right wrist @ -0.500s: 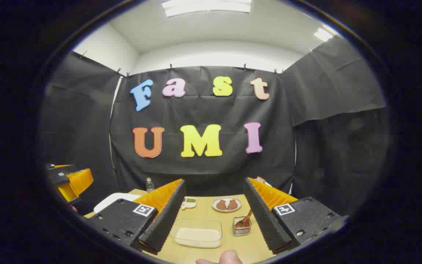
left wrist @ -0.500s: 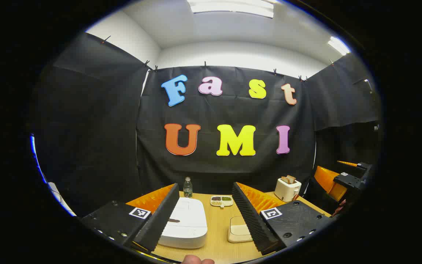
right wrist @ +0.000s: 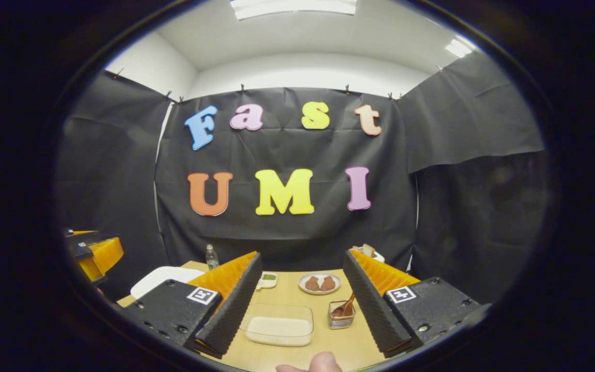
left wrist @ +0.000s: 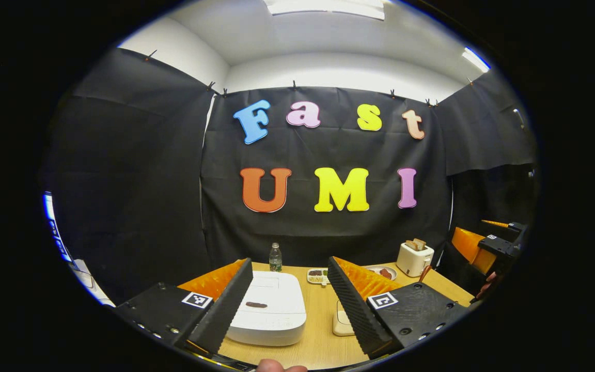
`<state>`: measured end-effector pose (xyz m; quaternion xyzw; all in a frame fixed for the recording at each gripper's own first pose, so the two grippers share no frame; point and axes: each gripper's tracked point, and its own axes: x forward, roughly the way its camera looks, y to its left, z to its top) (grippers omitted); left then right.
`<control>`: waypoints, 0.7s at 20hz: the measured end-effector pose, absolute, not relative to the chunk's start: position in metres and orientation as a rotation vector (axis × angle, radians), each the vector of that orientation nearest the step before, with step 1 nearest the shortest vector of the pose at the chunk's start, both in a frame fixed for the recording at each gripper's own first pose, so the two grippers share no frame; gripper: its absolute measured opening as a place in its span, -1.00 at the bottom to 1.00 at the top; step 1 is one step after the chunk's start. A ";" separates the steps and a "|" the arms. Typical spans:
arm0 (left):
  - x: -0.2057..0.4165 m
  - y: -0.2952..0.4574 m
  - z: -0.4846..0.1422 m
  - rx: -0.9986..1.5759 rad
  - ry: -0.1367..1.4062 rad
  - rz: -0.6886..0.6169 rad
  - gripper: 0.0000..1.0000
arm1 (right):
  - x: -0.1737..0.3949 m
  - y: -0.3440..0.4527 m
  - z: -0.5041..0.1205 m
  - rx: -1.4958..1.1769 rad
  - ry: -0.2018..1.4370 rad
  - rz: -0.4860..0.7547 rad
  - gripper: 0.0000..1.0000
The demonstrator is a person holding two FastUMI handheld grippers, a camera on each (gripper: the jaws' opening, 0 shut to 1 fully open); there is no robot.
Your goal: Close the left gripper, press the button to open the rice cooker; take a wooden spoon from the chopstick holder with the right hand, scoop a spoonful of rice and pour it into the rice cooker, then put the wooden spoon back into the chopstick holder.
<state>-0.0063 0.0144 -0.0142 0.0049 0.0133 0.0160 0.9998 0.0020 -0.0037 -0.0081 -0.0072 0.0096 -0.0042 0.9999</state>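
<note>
Counter carried closed rice cooker at your left. Your left gripper hung spread above it. Your right gripper was spread over rice tray; wooden spoon stood in chopstick holder.
</note>
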 end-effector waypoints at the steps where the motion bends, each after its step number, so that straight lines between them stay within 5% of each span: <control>1: -0.006 0.013 -0.015 0.008 0.028 0.027 0.88 | 0.002 -0.003 -0.009 -0.017 0.020 -0.009 1.00; 14: -0.004 0.012 -0.028 0.005 0.056 0.011 0.88 | 0.004 -0.008 -0.014 -0.023 0.042 -0.008 0.94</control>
